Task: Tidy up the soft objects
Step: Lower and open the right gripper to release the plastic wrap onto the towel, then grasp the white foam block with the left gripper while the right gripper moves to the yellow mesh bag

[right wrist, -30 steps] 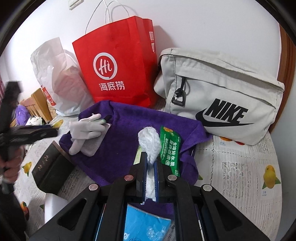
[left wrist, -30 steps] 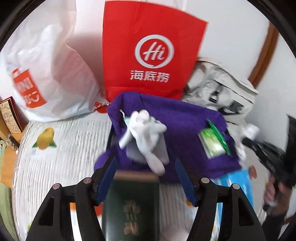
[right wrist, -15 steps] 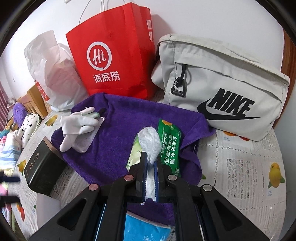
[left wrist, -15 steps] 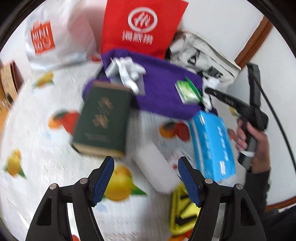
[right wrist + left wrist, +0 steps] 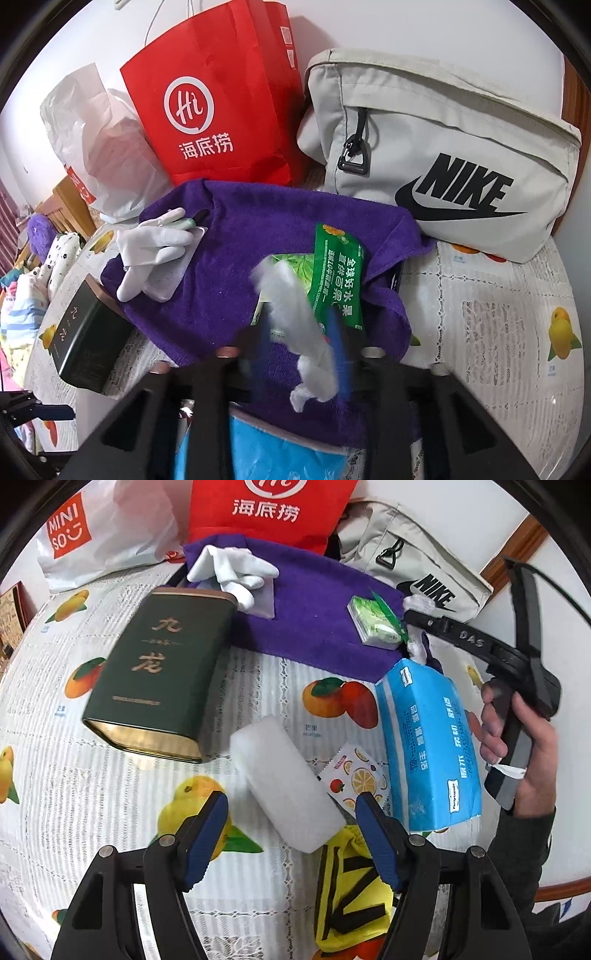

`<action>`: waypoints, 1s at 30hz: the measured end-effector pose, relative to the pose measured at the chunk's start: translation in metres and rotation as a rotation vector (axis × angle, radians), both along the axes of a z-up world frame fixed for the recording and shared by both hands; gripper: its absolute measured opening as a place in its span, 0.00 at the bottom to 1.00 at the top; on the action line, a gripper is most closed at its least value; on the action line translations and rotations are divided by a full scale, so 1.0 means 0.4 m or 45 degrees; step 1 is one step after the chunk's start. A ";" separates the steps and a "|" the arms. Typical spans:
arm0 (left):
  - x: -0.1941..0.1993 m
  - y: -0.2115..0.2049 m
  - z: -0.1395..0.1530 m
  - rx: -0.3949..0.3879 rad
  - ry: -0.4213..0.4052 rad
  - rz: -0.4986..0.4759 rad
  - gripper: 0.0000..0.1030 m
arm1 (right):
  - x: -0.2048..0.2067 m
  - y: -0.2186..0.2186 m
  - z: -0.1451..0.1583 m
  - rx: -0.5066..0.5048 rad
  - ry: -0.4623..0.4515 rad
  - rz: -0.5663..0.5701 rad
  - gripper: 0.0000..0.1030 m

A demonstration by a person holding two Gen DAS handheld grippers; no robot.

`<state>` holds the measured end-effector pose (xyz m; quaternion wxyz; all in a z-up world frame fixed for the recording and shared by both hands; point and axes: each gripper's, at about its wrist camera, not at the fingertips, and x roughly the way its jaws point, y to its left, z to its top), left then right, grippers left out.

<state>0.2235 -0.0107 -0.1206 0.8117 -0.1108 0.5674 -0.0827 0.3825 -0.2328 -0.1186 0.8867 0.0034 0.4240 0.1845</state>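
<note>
Two grippers are at work over a table with a fruit-print cloth [image 5: 92, 794]. The right gripper [image 5: 301, 343] is opening its jaws, and a white cotton wad [image 5: 291, 314] sits loose between them, tipping over the purple fuzzy towel [image 5: 229, 266]. It looks like the wad is being let go there, because the towel seems to be the spot for soft things. A white cloth glove [image 5: 151, 243], a green tissue pack [image 5: 375, 622] and a green fruit packet [image 5: 338, 277] already lie on that towel.

The left gripper [image 5: 291, 827] has its jaws wide and holds nothing. It hangs just above a white foam block [image 5: 284, 782], which lies flat on the table between the blue pads. I think the block is the next soft thing to pick up.

A dark green tea tin [image 5: 155, 675] lies on its side, and you cannot see inside it. A red paper bag [image 5: 214, 96], a white plastic bag [image 5: 96, 147] and a grey zip pouch [image 5: 443, 147] stand at the back. What is in them is hidden. A blue tissue pack [image 5: 432, 746] lies shut near the block.
</note>
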 end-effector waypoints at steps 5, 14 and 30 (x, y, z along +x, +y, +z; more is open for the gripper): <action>0.018 -0.018 -0.022 0.042 0.035 0.016 0.68 | -0.013 -0.002 0.023 0.011 -0.016 0.007 0.47; 0.037 -0.036 -0.044 0.089 0.035 0.021 0.66 | -0.087 -0.013 0.082 -0.008 -0.077 0.028 0.49; -0.017 -0.010 -0.016 0.070 -0.053 0.018 0.42 | -0.306 -0.059 0.089 0.009 -0.063 0.000 0.49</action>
